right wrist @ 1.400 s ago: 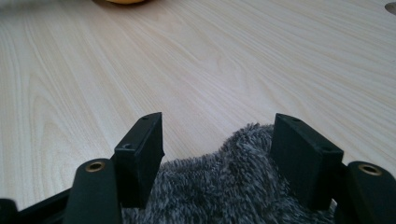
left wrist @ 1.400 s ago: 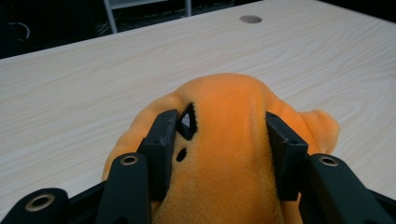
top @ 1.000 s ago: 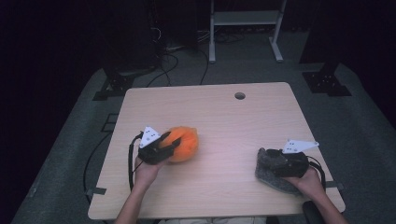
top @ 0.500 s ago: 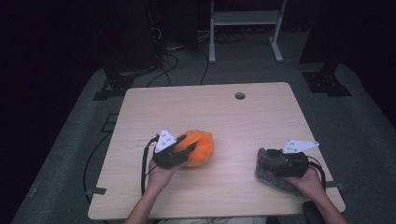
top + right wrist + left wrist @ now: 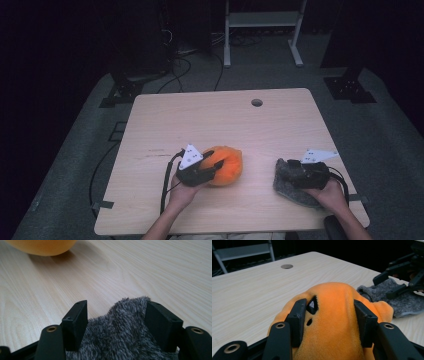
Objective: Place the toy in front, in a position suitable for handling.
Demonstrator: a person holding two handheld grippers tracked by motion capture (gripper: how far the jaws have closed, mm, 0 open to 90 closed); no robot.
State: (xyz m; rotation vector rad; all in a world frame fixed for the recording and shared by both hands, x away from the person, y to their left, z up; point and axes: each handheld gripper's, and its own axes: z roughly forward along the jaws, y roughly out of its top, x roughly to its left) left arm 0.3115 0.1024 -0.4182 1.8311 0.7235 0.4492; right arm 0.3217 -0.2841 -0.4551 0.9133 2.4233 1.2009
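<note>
Plush is what both tongs carry: the left gripper (image 5: 329,315) is clenched on an orange plush toy (image 5: 332,322), its two black jaws sunk into the toy's sides beside a small stitched eye, while the right gripper (image 5: 122,325) has a grey fuzzy cloth (image 5: 125,337) bunched between its jaws, which press in on the pile from both sides. On the high view the orange plush toy (image 5: 226,165) sits on the wooden table (image 5: 210,120) at the near middle, held by the left gripper (image 5: 207,170), and the grey fuzzy cloth (image 5: 292,180) lies near the front right corner under the right gripper (image 5: 295,176), the two soft things near each other but apart. The chief risk, as I judge it, is slip: stuffed fabric gives way under the jaws, so a quick pull could leave the gripper holding only a fold of fur, or let the toy roll out and drop to the table. The cloth lies close to the near edge, so a careless drag could sweep it over the side. Bringing the two together could also knock one gripper against the other, or snag a trailing cable. No brand, label or writing can be read on the toy, the cloth or the table.
</note>
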